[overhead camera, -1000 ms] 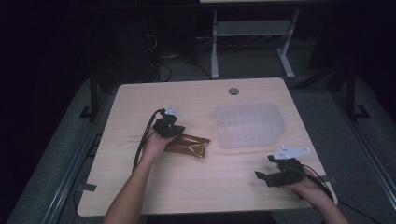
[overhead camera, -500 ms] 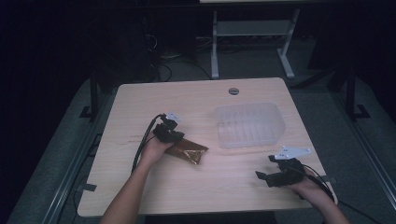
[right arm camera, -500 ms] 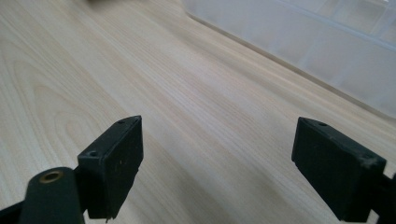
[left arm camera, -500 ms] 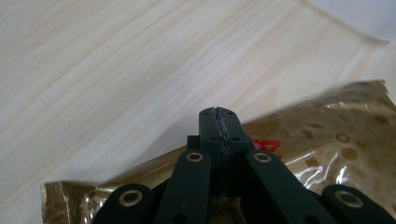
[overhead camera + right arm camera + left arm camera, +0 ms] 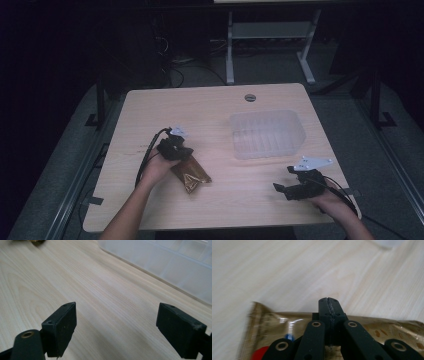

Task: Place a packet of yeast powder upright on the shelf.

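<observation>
A brown foil snack packet (image 5: 192, 175) lies flat on the wooden table (image 5: 210, 107), left of centre. My left gripper (image 5: 181, 156) is at the packet's upper end, jaws pressed together and pinching it. In the left gripper view the shut jaws (image 5: 328, 307) reach past the edge of the golden-brown packet (image 5: 387, 330), which spreads to both sides under them. My right gripper (image 5: 282, 189) rests low near the front right edge. Its jaws (image 5: 117, 327) stand wide open over bare wood.
A clear plastic container (image 5: 240, 150) sits upside-down right of centre, and its ribbed wall (image 5: 175, 265) lies just beyond the right gripper. A cable hole (image 5: 250, 97) is near the far edge. Dark floor and a metal stand (image 5: 230, 45) lie behind the table.
My left gripper has drawn back toward the person with the packet, and the packet has swung so that it now angles toward the front right. The right gripper has stayed still.
</observation>
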Demonstrator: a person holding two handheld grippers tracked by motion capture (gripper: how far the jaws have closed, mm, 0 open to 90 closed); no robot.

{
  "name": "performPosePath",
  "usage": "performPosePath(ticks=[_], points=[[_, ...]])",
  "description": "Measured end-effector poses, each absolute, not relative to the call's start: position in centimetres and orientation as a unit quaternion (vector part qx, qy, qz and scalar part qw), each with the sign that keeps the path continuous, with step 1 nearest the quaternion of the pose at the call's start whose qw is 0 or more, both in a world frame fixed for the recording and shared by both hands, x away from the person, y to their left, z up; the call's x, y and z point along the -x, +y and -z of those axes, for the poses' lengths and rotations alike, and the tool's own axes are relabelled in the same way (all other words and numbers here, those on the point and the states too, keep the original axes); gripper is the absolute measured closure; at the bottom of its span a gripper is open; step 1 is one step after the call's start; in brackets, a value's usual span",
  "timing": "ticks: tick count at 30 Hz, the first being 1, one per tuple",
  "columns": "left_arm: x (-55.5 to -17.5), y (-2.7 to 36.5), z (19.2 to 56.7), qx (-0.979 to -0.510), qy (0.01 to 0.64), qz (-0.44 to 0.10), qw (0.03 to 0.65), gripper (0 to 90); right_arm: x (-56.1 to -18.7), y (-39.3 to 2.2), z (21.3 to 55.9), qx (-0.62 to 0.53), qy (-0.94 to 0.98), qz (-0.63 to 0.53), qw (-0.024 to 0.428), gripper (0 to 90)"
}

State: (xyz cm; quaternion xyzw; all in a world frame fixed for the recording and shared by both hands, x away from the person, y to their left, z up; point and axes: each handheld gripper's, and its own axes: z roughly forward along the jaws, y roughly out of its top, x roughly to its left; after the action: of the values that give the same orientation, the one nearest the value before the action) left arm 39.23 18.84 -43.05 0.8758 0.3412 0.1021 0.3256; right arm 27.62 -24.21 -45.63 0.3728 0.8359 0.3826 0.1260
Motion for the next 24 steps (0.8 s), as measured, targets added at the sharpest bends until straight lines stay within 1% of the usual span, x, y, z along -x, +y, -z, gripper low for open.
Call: performPosePath(ticks=[1, 2, 5, 10, 14, 18, 21, 24], points=[[-39.2, 18.8, 43.0, -0.876, 0.341, -0.102, 0.326, 89.8, -27.6, -24.2, 45.6, -0.373, 0.836, -0.383, 0.126, 16.1], [-39.7, 19.8, 42.6, -0.868, 0.352, -0.121, 0.328, 89.8, -27.6, -24.2, 45.6, -0.372, 0.836, -0.383, 0.126, 16.1], [-40.5, 21.4, 42.3, -0.854, 0.375, -0.139, 0.331, 89.8, -27.6, -24.2, 45.6, -0.372, 0.836, -0.383, 0.126, 16.1], [-41.6, 24.3, 42.6, -0.835, 0.410, -0.166, 0.327, 89.8, -27.7, -24.2, 45.7, -0.371, 0.836, -0.384, 0.124, 16.1], [-41.9, 25.1, 43.4, -0.831, 0.421, -0.165, 0.323, 89.8, -27.6, -24.1, 45.7, -0.370, 0.837, -0.383, 0.123, 16.1], [-42.0, 25.2, 44.4, -0.840, 0.419, -0.163, 0.303, 89.8, -27.7, -24.1, 45.7, -0.371, 0.838, -0.381, 0.123, 16.1], [-42.0, 25.3, 44.9, -0.838, 0.431, -0.149, 0.299, 89.8, -27.6, -24.1, 45.7, -0.370, 0.837, -0.383, 0.123, 16.1], [-41.8, 25.2, 45.1, -0.842, 0.426, -0.140, 0.299, 89.8, -27.6, -24.2, 45.7, -0.372, 0.837, -0.382, 0.122, 16.2]])
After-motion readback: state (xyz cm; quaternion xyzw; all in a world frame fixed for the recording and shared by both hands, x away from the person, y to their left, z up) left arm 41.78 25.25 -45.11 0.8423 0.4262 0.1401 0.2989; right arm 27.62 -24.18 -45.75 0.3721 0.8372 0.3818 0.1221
